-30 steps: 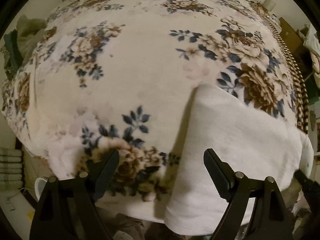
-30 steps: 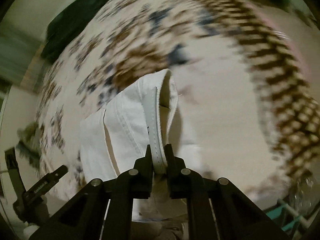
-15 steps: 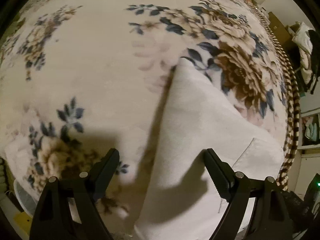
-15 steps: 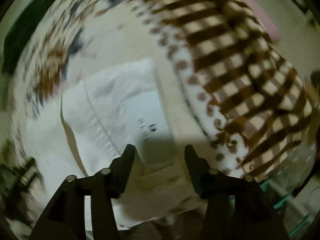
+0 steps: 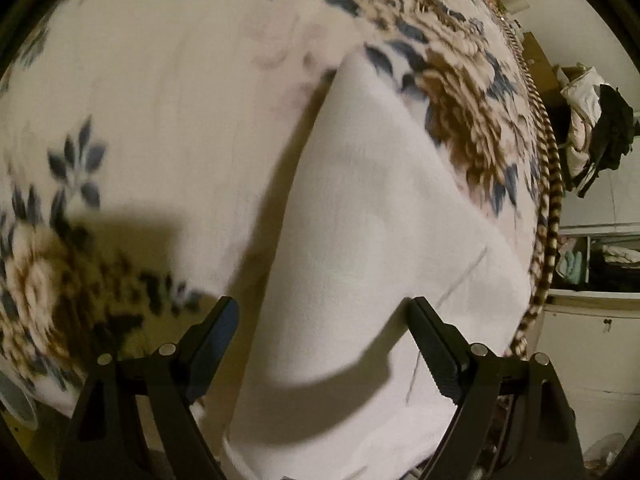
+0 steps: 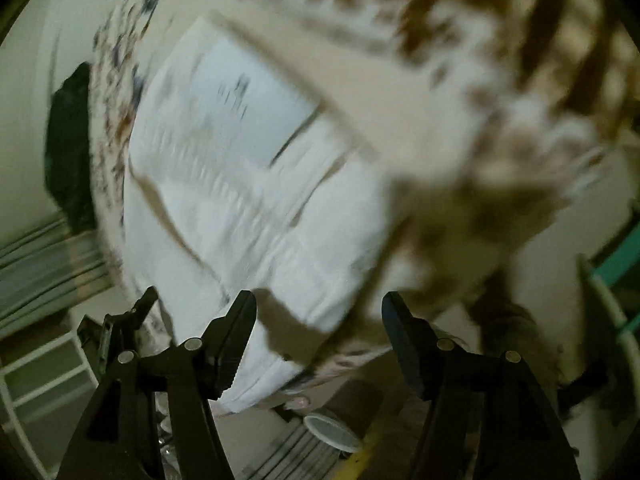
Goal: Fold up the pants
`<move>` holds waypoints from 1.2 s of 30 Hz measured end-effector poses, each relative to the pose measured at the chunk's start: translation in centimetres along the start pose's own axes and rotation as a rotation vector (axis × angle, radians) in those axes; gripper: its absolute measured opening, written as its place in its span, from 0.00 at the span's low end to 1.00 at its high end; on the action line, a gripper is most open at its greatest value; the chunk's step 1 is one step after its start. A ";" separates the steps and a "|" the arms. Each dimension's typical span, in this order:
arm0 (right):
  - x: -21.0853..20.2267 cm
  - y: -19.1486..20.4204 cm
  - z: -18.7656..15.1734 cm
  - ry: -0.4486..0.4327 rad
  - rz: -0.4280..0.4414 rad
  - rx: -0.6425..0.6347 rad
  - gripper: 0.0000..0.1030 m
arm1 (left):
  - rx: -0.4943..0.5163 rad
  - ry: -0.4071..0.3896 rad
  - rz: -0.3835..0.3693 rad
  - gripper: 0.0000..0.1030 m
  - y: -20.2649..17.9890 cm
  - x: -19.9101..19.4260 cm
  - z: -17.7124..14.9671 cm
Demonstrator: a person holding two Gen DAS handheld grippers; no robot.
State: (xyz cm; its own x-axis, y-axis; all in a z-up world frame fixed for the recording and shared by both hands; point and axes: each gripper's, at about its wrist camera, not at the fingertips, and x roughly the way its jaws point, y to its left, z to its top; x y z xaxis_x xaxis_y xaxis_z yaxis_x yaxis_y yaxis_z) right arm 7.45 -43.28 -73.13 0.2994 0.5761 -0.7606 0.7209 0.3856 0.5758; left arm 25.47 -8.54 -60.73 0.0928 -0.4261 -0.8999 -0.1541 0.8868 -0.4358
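Observation:
The white pants (image 5: 368, 216) lie folded on a bed with a floral blanket (image 5: 160, 100), near its edge. My left gripper (image 5: 322, 336) is open and empty just above the pants' near end. In the blurred right wrist view the pants (image 6: 240, 184) show a back pocket and seams. My right gripper (image 6: 318, 340) is open and empty over their near corner at the bed's edge. The left gripper also shows at the lower left of the right wrist view (image 6: 116, 328).
A brown checked border (image 5: 546, 200) runs along the blanket's right side. Clothes (image 5: 592, 112) are piled to the right above shelves and a white cabinet (image 5: 588, 340). A dark item (image 6: 68, 148) lies at the bed's far side. A round lid (image 6: 332, 432) lies on the floor below.
My right gripper let go of the pants' waistband and opened, then drew back. My left gripper moved forward over the pants, staying open.

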 end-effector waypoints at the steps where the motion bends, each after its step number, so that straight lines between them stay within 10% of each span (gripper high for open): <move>1: 0.7 0.0 0.1 -0.013 0.019 0.001 0.66 | -0.003 0.009 -0.006 0.83 0.2 0.0 -0.4; 7: 1.1 0.7 -0.4 -0.059 0.140 0.012 0.65 | -0.014 0.049 -0.028 0.83 1.1 0.5 -2.1; 12: 1.9 1.6 -0.7 -0.058 -0.029 -0.105 0.71 | 0.003 0.061 -0.041 0.83 1.2 1.0 -2.5; 19: 4.1 1.0 -0.2 0.016 0.305 -0.060 0.81 | -0.028 0.085 -0.091 0.83 1.7 2.0 -3.1; 29: 7.0 1.0 -0.1 0.026 0.315 -0.123 0.79 | -0.011 0.082 -0.118 0.82 1.7 2.5 -3.0; 32: 6.9 1.9 -1.0 -0.010 0.205 -0.177 0.45 | 0.014 0.043 -0.119 0.55 1.2 1.9 -3.2; 36: 6.2 2.8 -1.9 -0.046 0.172 -0.187 0.34 | 0.057 -0.014 -0.147 0.28 0.6 -0.4 -3.9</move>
State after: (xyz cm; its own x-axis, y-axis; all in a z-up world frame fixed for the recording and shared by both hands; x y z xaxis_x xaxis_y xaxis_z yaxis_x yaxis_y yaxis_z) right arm 10.14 -37.28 -75.70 0.4389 0.6125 -0.6574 0.5299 0.4144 0.7399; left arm 21.46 -8.51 -60.72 0.1236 -0.5496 -0.8262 -0.0819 0.8241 -0.5605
